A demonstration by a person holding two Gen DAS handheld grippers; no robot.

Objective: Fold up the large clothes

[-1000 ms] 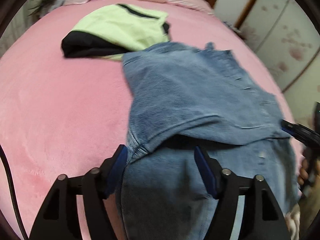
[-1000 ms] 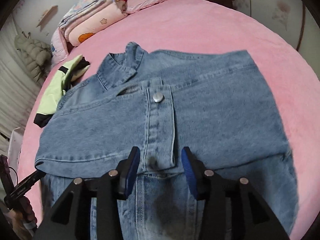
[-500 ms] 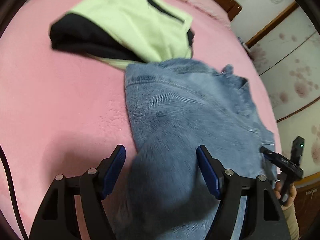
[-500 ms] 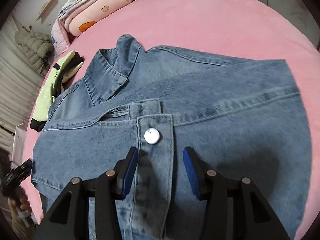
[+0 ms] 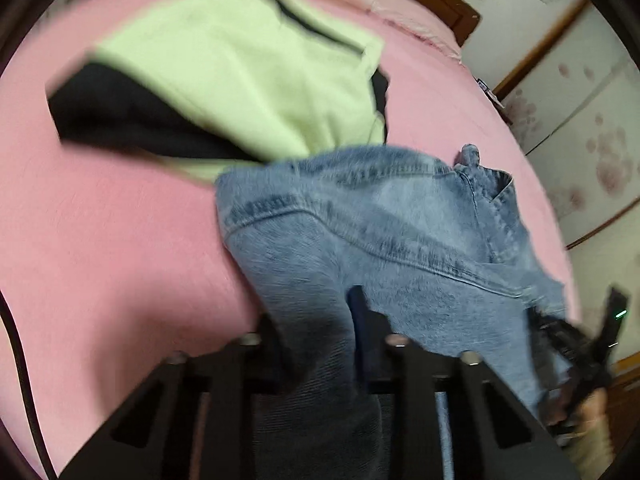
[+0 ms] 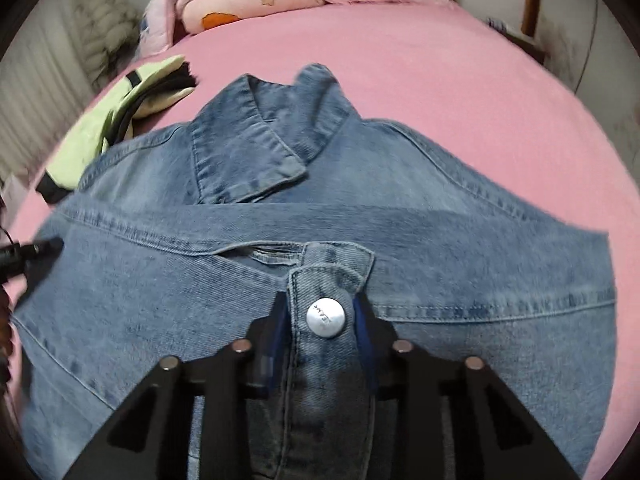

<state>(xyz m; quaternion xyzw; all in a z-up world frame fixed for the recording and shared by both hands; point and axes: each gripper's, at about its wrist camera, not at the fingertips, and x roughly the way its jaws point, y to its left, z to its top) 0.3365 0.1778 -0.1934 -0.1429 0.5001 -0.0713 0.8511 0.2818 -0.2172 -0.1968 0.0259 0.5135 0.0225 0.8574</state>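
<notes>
Both grippers have gone forward and down onto the jacket since a second ago, and both have just been closing their jaws. Back then the jaws stood wide with the cloth lying loose between them.

Now the left gripper is clenched on a bunched fold of denim at the jacket's left edge. The right gripper is pinching the button strip, with the silver button sitting right between its fingers.

The jacket lies flat on the pink bed, partly folded, with its collar pointing toward the head of the bed and the pillows. Its fold edge runs across, from the left gripper over to the right one. So each hand has hold of its own part of that near edge, with the rest of the jacket stretching away in front of the fingers. The left hand is at the side nearer the green top, which touches the jacket's far left corner.

I think the next move is to lift this edge and carry it toward the collar. Both hands should go together, or the fold will come out crooked.
</notes>
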